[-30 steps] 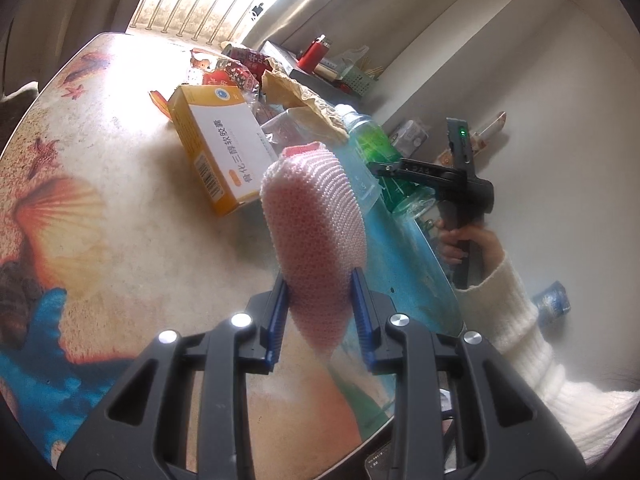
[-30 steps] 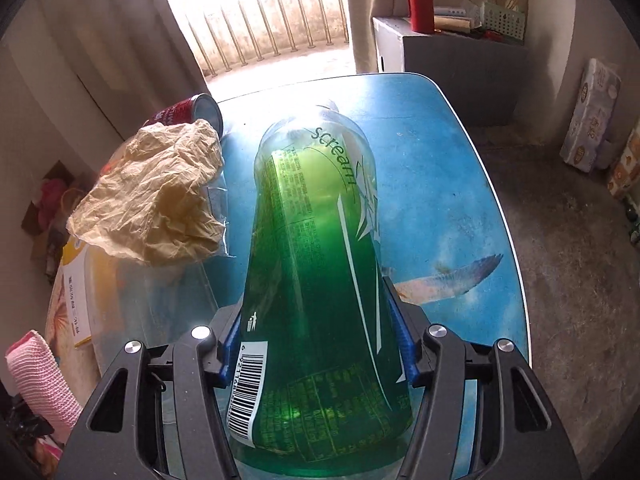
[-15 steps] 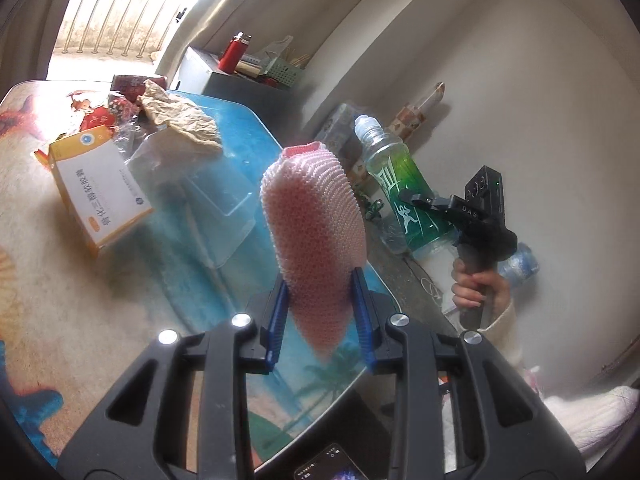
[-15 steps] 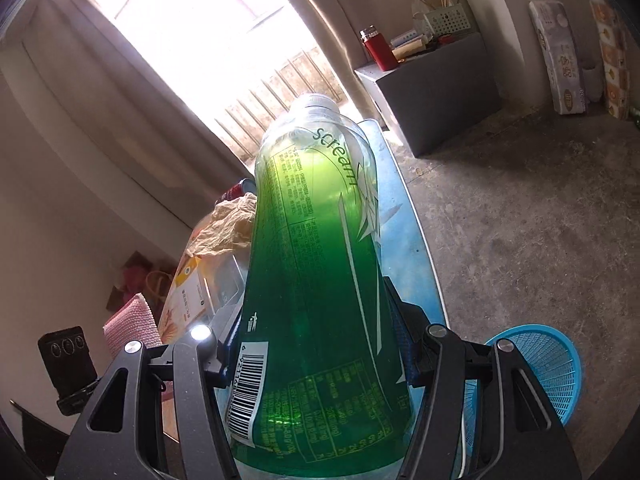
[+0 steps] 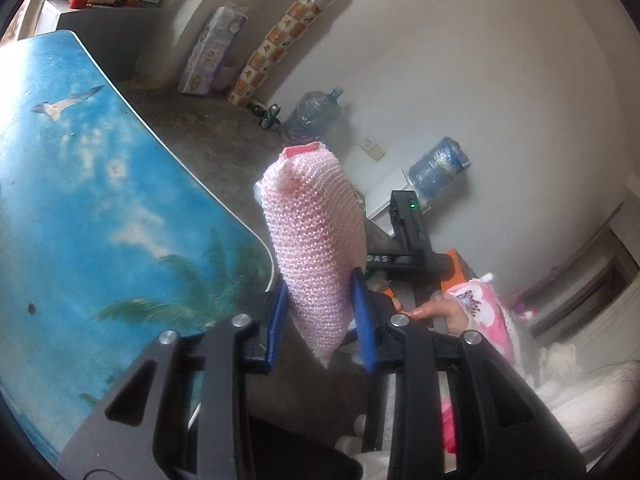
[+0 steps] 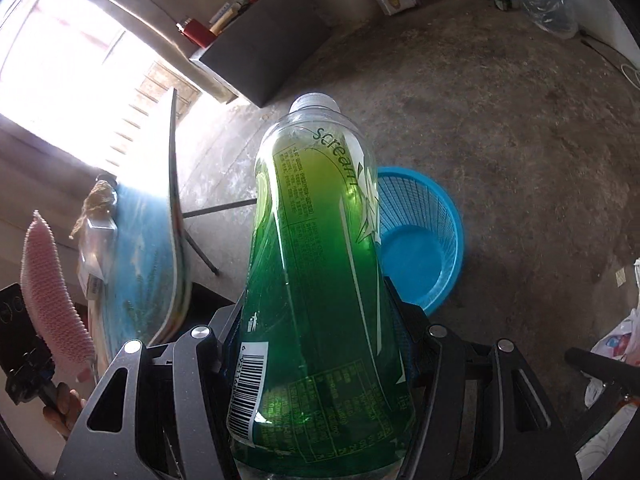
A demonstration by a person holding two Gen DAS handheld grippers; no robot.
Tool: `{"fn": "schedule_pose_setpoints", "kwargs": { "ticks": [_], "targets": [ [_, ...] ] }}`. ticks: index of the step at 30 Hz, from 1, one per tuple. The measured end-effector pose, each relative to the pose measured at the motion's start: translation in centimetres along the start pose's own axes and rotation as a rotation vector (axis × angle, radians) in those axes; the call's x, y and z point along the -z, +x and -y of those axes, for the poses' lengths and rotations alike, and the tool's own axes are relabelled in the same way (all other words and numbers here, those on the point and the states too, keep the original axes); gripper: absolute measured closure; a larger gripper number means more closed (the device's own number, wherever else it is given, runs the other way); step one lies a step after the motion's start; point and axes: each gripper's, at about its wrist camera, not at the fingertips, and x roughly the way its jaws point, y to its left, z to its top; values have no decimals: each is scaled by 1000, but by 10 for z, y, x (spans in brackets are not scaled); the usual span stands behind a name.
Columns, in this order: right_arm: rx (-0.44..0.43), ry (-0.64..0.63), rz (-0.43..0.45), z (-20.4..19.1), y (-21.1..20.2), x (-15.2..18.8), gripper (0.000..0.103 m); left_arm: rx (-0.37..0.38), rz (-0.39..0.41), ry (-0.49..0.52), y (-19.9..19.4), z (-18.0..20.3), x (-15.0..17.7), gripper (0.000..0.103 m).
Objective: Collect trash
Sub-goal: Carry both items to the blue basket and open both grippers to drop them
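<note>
Right gripper (image 6: 316, 332) clamped on green bottle (image 6: 316, 280), cap pointing to 12 o'clock, bottle tilted over floor. Blue basket (image 6: 424, 240) on floor just behind bottle at 2 o'clock, partly hidden by it, looks empty. Left gripper (image 5: 320, 320) clenched on pink sponge (image 5: 316, 248), sponge standing up from jaws toward 12. Table (image 5: 80, 200) at 9 o'clock in left view, its edge just beside gripper. In right view sponge at 9 o'clock, table edge beside it, crumpled paper (image 6: 100, 200) and clear box (image 6: 96, 240) on table. Right gripper body visible past sponge at 3 o'clock in left view, with fingers (image 5: 436, 312) of a hand on it.

Step in hand, judged: carrying both items to basket for drop.

Doing it well: bring bottle mouth-down over basket centre, not rim; bottle wide and smooth, holds liquid, so heavy — lower close before releasing, else likely bounce or tip of light mesh basket. Release bottle first, clear away, then sponge; keep grippers apart to avoid collision above basket. Sponge soft and light, may cling to pads; open fully. More trash on table after this.
</note>
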Motion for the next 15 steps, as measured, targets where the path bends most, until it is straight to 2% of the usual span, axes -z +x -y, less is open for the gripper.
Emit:
{"fn": "schedule_pose_setpoints", "kwargs": {
  "ticks": [4,7,10,11,12,15],
  "targets": [
    [57,93,-99,37,61,3,45,-101,-68,106,44,20,-9,75],
    [157,108,-168,53,110,-3,45,-159,-102,153,67,26,-18,75],
    [216,152,-265,70,157,-5,45,-215,-132,194,95,28,-28,75],
    [244,136,-265,68,164,-7,38,-225,-145,206,104,29,-30,75],
    [270,82,-235,59,164,-14,38,-229,-158,209,113,29,-31,75],
    [291,53,-298,51,178,-24,39,-251,-194,208,143,29,-36,75]
  ]
}}
